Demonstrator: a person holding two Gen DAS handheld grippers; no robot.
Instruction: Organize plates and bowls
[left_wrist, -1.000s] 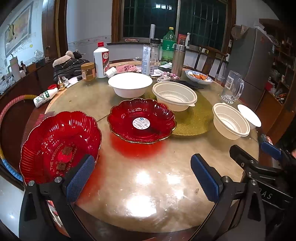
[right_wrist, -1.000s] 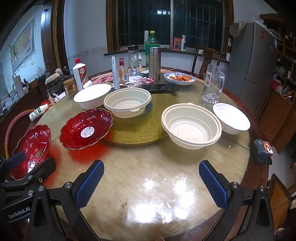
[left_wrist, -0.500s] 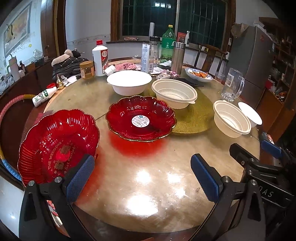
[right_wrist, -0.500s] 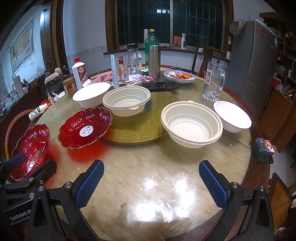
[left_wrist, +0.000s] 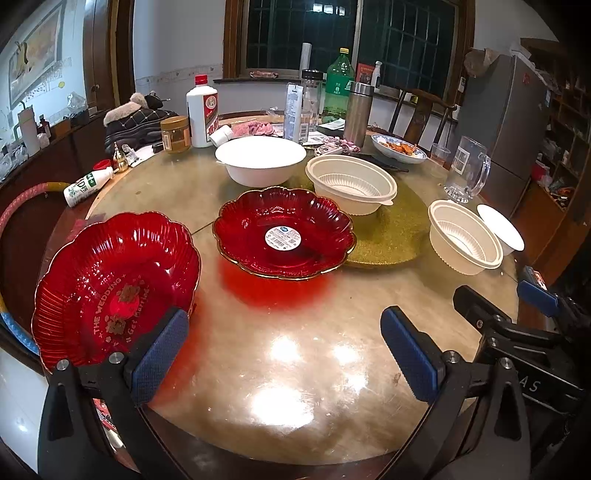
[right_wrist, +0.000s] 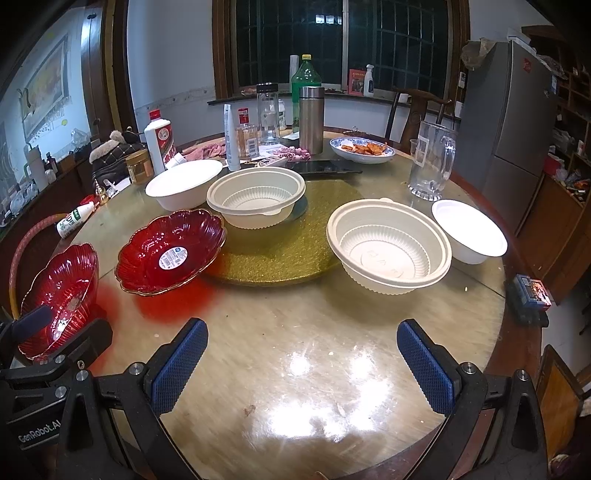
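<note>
Two red scalloped glass plates sit on the round table: one at the near left edge (left_wrist: 110, 288) (right_wrist: 59, 295), one with a white sticker near the middle (left_wrist: 284, 232) (right_wrist: 170, 251). Two ribbed cream plastic bowls (left_wrist: 351, 188) (right_wrist: 388, 247) and two smooth white bowls (left_wrist: 260, 158) (right_wrist: 469, 229) stand farther back and to the right. My left gripper (left_wrist: 284, 354) is open and empty, its left finger beside the near red plate. My right gripper (right_wrist: 303, 362) is open and empty above bare tabletop, short of the nearer ribbed bowl.
A gold turntable (right_wrist: 280, 251) lies at the table's centre. Bottles, a steel flask (right_wrist: 312, 118), a glass mug (right_wrist: 430, 162), a food plate (right_wrist: 364, 149) and jars crowd the far side. A small box (right_wrist: 532, 291) lies at the right edge.
Both grippers have crept slightly forward and lower toward the table; the plates and bowls appear a bit nearer. Nothing has been grasped or moved.
</note>
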